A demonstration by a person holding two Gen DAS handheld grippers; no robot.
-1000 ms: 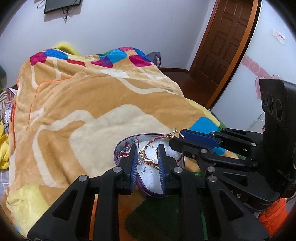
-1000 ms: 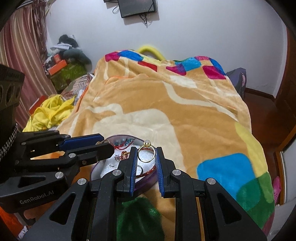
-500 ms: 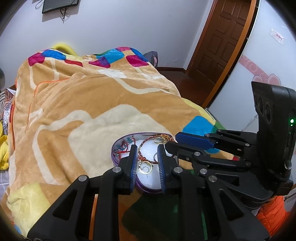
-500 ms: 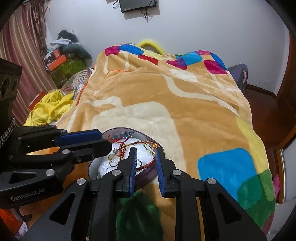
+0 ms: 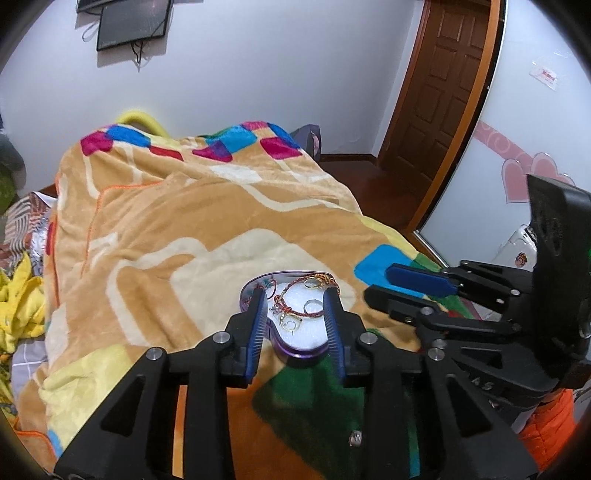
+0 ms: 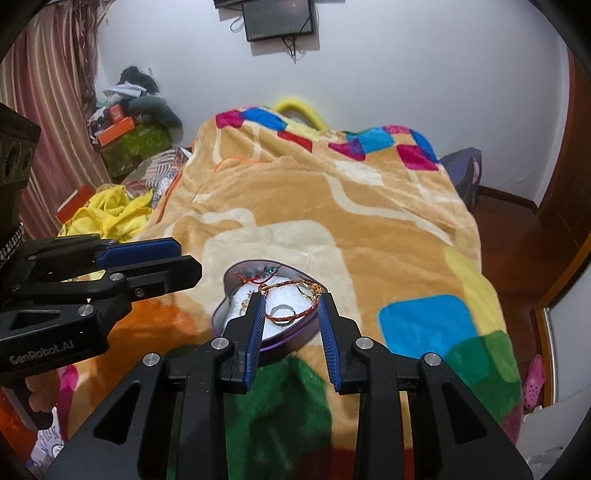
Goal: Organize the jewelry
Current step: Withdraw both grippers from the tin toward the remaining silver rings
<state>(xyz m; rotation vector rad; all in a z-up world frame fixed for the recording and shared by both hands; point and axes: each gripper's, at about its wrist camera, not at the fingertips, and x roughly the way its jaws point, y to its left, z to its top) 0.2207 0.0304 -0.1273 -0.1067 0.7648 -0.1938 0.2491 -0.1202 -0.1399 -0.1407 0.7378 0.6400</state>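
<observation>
Our left claw point(image 5: 295, 314) and right claw point(image 6: 290, 314) have just been opening, both empty, because the rings now lie in the purple heart-shaped tin point(image 6: 295, 334).

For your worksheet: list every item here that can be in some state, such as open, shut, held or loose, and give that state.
Left gripper: open, jaws just widened, holding nothing.
Right gripper: open, jaws just widened, empty.
Heart-shaped tin: lid off, jewelry inside.
Rings: loose in tin.
Door: shut.
Wall screen: off.

Purple heart-shaped tin point(image 6: 291, 334) with white lining, red-gold braided bracelet point(image 6: 295, 314), gold rings point(image 6: 281, 309). Orange-tan blanket point(image 6: 295, 206) with cream bands and blue, pink, red, green, yellow squares. Tools' pads point(image 6: 256, 332) blue, bodies black.
</observation>
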